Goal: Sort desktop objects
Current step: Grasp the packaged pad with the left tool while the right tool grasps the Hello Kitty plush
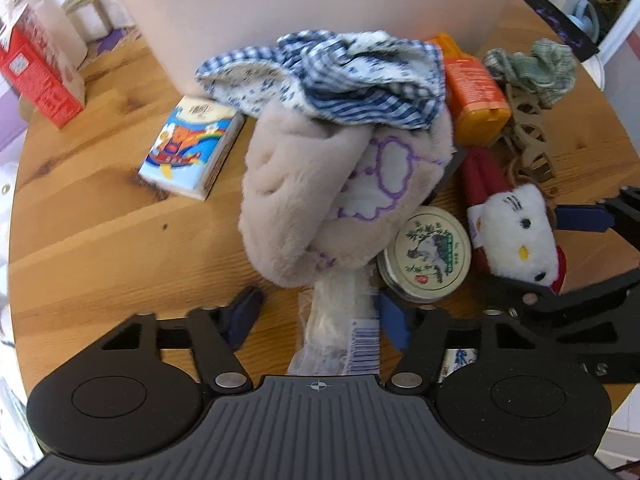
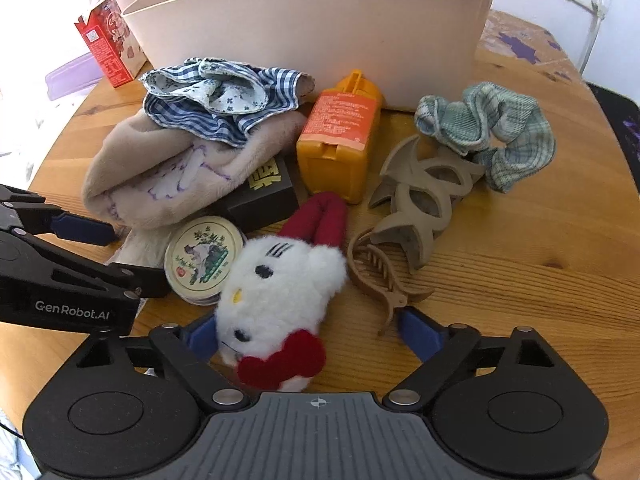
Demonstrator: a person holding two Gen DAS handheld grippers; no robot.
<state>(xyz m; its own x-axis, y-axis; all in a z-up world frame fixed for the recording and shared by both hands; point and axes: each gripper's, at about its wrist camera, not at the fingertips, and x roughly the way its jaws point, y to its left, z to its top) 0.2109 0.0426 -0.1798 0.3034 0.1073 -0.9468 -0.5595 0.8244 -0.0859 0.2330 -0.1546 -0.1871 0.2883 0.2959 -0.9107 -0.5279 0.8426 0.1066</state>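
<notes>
My left gripper (image 1: 320,318) points down over a clear-wrapped white packet (image 1: 336,336) with a barcode, at the near end of a beige plush slipper (image 1: 312,200). Its jaws straddle the packet with a gap on the left, so it is open. A blue checked cloth (image 1: 340,76) lies on the slipper. My right gripper (image 2: 310,336) stands open around a white cat plush with a red bow (image 2: 280,288); its left pad is at the fur and its right pad is apart. A round tin (image 2: 204,258) lies between the two grippers.
A pink bin (image 2: 320,32) stands behind the pile. An orange bottle (image 2: 340,136), a black box (image 2: 264,196), a large beige hair claw (image 2: 420,200), a small brown claw (image 2: 380,276) and a green scrunchie (image 2: 492,132) lie on the round wooden table (image 2: 520,280). A tissue pack (image 1: 192,152) and a red carton (image 1: 36,68) sit at the left.
</notes>
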